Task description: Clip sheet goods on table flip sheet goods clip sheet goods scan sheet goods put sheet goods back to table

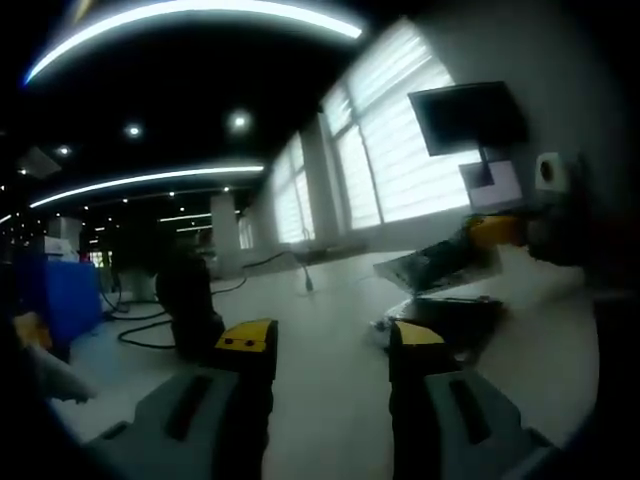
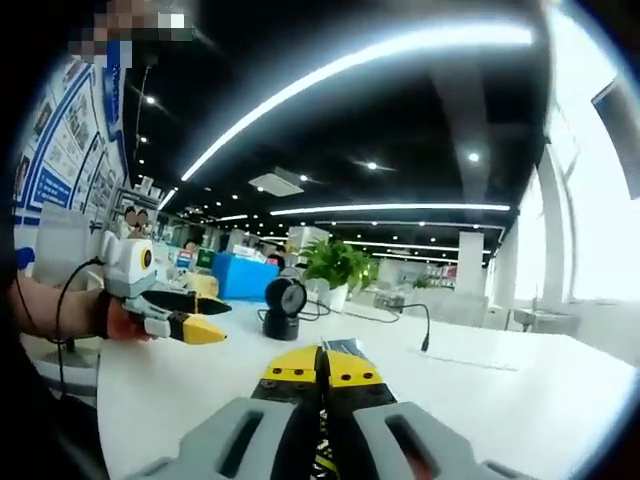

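L gripper (image 1: 330, 350) showed in the left gripper view w/ jaws spread wide, yellow tips well apart, nothing between them. It hung above the white table (image 1: 330, 420). In the right gripper view the same gripper came in from the left, held in a person's hand (image 2: 118, 318), yellow tips parted, above the table's near-left part.

R gripper (image 2: 322, 368) in the right gripper view had its jaws pressed together, yellow tips touching, w/ a thin dark sheet (image 2: 345, 347) sticking up just past the tips, pinched between them. In the left gripper view the R gripper appeared at right w/ a yellow tip, holding the flat sheet raised off the table & tilted; printing on it too blurred to read.

A dark flat item (image 1: 450, 318) lay on the table below the raised sheet; couldn't tell what it was. A black round scanner on a stand (image 2: 283, 305) stood on the table further back, between the two grippers in the right gripper view, cable (image 2: 400, 318) trailing beside it. Potted plant (image 2: 335, 265) behind it. A monitor (image 1: 465, 115) was mounted up by the window blinds (image 1: 400, 150). Blue bin (image 2: 240, 275) sat far back.
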Motion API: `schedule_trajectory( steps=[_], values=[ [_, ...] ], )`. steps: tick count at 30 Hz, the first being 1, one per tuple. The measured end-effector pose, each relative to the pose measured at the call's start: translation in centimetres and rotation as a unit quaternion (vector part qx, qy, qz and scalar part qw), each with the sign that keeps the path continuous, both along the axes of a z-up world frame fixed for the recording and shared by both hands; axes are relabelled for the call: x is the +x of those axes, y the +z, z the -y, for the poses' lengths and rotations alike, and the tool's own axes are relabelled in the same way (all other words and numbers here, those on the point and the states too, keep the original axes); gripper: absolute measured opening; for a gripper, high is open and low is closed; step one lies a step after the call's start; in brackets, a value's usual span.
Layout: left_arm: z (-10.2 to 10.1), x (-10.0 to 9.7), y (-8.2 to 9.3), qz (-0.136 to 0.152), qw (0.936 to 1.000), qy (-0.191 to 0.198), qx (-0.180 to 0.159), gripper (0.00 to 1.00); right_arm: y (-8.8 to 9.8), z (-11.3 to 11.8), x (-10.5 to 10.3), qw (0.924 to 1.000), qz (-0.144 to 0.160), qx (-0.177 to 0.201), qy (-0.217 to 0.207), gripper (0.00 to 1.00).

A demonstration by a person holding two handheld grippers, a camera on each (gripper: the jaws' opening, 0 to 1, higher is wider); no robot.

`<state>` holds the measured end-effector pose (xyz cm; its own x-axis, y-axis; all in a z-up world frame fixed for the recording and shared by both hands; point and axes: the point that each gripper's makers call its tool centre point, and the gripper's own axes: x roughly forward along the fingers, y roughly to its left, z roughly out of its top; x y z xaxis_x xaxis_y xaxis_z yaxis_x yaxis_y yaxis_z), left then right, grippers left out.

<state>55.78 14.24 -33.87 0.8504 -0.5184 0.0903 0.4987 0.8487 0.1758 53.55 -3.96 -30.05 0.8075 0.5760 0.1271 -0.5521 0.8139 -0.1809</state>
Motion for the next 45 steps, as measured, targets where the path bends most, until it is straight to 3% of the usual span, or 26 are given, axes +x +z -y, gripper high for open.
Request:
schedule_trajectory(
  steps=[9,13,20,24,33,38,45],
  values=[
    [0.0,0.1,0.0,0.0,1.0,0.001,0.002,0.37,1.3,1.9,0.7,0.998,0.012,0.042,-0.047,0.0],
    [0.1,0.0,0.0,0.001,1.0,0.001,0.004,0.37,2.1,2.8,1.2,0.9951,0.0,0.085,-0.051,0.0],
    [0.1,0.0,0.0,0.002,1.0,0.001,0.004,0.37,2.3,5.0,1.8,0.9882,-0.007,0.127,-0.086,0.0],
    [0.0,0.1,0.0,0.002,1.0,0.001,0.006,0.37,2.3,7.1,2.1,0.9755,-0.015,0.183,-0.121,0.0],
    [0.0,0.2,-0.1,0.003,1.0,0.002,0.009,0.37,2.4,9.5,2.1,0.9639,-0.004,0.213,-0.16,0.0],
    [-0.1,0.2,-0.1,0.003,0.9999,0.002,0.011,0.37,1.6,12.4,2.4,0.9383,-0.028,0.278,-0.204,0.0],
    [-0.1,0.4,-0.3,0.002,0.9999,0.002,0.014,0.37,0.7,14.7,2.2,0.9241,-0.021,0.299,-0.237,0.0]
  ],
)
